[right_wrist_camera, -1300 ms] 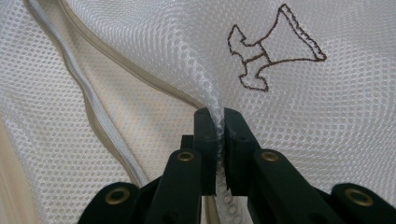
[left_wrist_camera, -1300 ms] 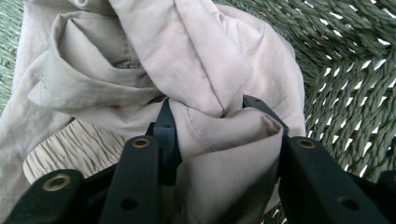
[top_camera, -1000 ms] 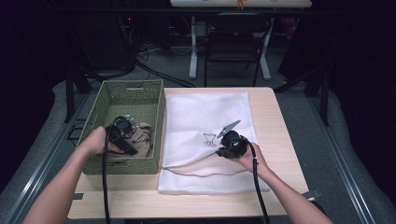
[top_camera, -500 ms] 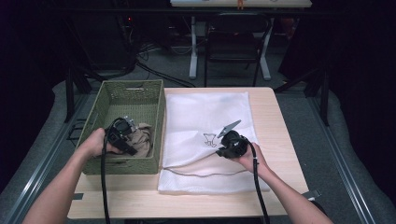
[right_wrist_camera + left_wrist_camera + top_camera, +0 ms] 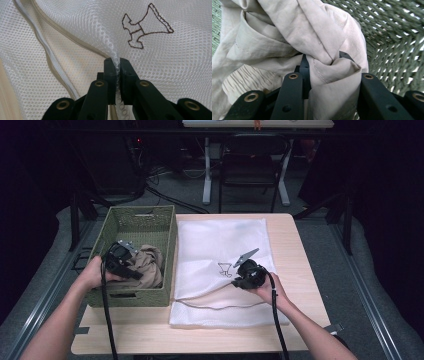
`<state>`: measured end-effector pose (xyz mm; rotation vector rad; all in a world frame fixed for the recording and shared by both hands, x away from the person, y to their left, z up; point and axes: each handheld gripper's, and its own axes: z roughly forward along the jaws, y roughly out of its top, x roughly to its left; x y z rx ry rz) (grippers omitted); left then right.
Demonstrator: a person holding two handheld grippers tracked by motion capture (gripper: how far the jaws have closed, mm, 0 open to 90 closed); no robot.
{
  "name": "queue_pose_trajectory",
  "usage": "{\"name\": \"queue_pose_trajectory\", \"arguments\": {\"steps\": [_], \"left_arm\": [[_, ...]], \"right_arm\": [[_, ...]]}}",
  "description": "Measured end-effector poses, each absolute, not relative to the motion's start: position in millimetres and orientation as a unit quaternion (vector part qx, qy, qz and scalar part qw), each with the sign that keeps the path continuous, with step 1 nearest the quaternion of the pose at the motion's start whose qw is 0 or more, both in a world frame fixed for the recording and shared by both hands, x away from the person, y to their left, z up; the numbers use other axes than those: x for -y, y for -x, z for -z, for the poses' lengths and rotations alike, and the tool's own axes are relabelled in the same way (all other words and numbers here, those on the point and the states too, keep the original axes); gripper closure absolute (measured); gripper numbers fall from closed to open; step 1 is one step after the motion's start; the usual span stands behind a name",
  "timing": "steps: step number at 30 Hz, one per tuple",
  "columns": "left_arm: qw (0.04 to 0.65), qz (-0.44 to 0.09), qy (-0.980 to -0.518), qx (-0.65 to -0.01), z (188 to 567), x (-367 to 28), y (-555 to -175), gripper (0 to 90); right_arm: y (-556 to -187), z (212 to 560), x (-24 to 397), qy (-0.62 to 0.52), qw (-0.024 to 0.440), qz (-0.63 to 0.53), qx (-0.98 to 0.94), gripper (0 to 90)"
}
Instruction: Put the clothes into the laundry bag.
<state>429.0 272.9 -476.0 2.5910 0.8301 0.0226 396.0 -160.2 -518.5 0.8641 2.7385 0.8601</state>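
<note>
Gripping: left hand-held gripper (image 5: 322, 75) is just closing on crumpled beige cloth garment (image 5: 294, 37), lifting it inside green woven basket (image 5: 142, 217).
Pinching: right hand-held gripper (image 5: 117, 75) is clamping white mesh laundry bag (image 5: 220, 240), presumably holding its zipped mouth ready.
Surface: pale wooden counter (image 5: 300, 250), grey carpeted floor beyond.

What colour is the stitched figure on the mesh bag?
Brown, an outline only, on the white mesh bag. The stitched figure shows best in the right gripper view.
</note>
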Motion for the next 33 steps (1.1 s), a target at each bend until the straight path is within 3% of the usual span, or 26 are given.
{"name": "queue_pose_trajectory", "arguments": {"steps": [15, 33], "left_arm": [[0.234, -0.027, -0.926, -0.294, 465, -278, -423, 70.2], [0.267, -0.065, -0.915, -0.297, 421, -295, -413, 70.6]], "right_arm": [[-397, 520, 160, -0.286, 0.071, -0.285, -0.912, 85.7], [-397, 521, 160, -0.294, 0.066, -0.279, -0.912, 85.7]]}}
